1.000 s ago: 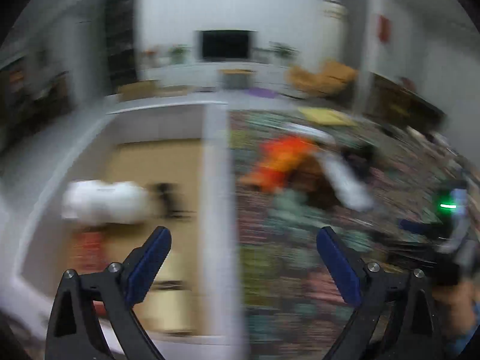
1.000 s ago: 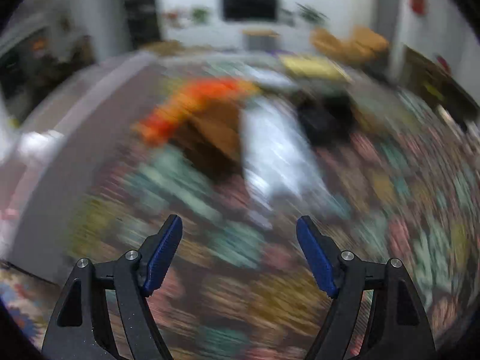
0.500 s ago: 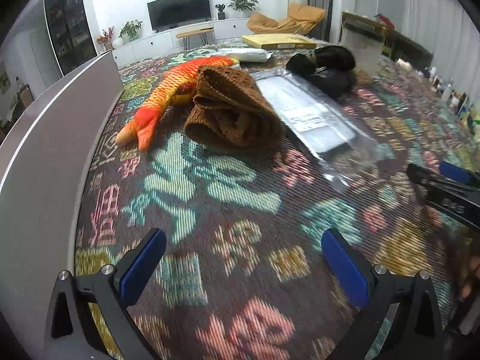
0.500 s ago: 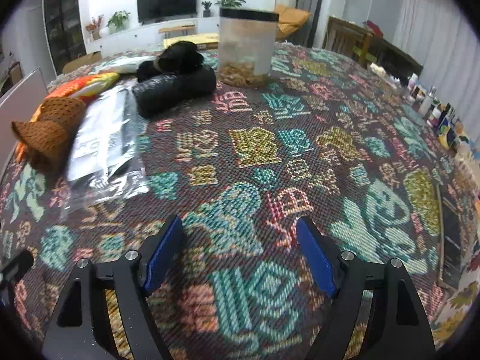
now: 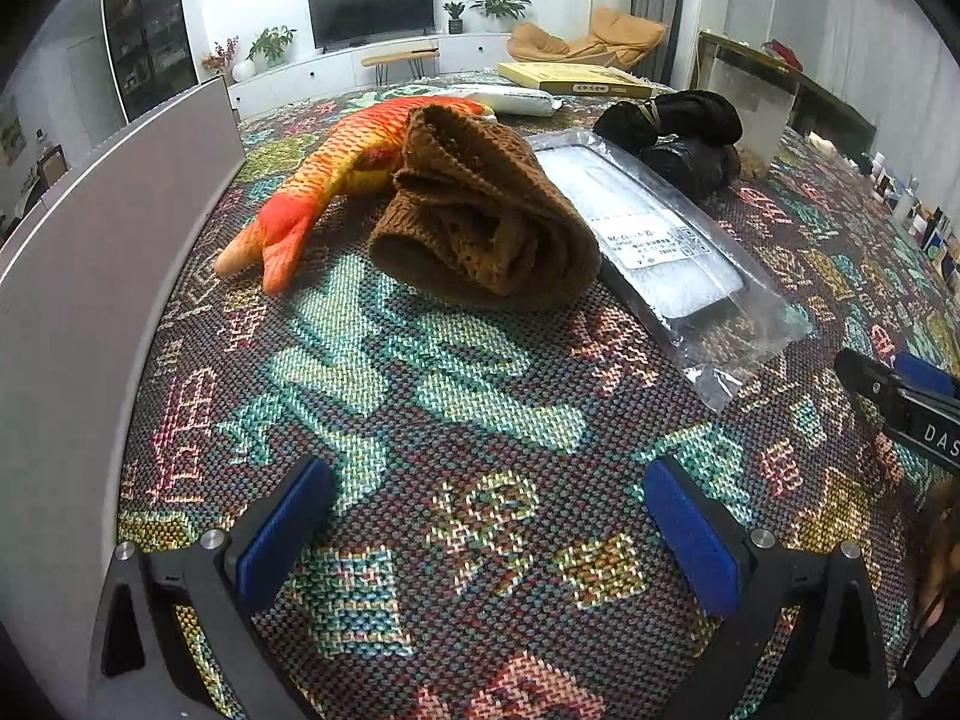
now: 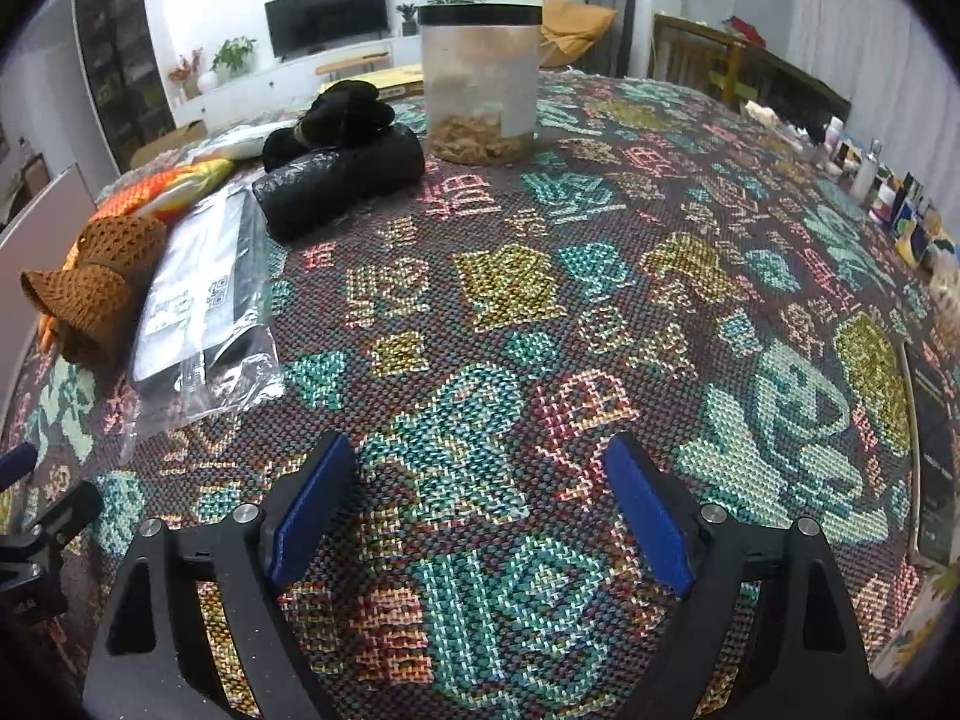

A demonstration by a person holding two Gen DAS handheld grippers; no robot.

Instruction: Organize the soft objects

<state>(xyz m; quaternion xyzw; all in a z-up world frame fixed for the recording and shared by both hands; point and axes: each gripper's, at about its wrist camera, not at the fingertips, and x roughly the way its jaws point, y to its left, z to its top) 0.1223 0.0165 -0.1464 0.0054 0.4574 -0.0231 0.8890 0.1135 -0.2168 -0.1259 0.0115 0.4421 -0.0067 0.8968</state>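
On the patterned tablecloth [image 5: 420, 396] lie an orange plush fish [image 5: 336, 174], a brown knitted cloth [image 5: 486, 222], a clear plastic packet [image 5: 666, 240] and a black soft bundle [image 5: 678, 132]. My left gripper [image 5: 486, 534] is open and empty, low over the cloth in front of the brown knit. My right gripper [image 6: 480, 516] is open and empty; its tip shows at the right edge of the left wrist view [image 5: 900, 396]. In the right wrist view the brown knit [image 6: 96, 282], packet [image 6: 198, 294], fish [image 6: 174, 186] and black bundle [image 6: 342, 168] lie at the left.
A grey box wall [image 5: 102, 228] runs along the table's left side. A clear jar with a black lid [image 6: 480, 84] stands behind the black bundle. A yellow flat box [image 5: 570, 78] and a white packet [image 5: 510, 99] lie at the far edge. Small bottles [image 6: 888, 198] line the right edge.
Both grippers swung right from the grey box to the table and then settled. The left view drew slightly closer to the brown knit. Both stay open.
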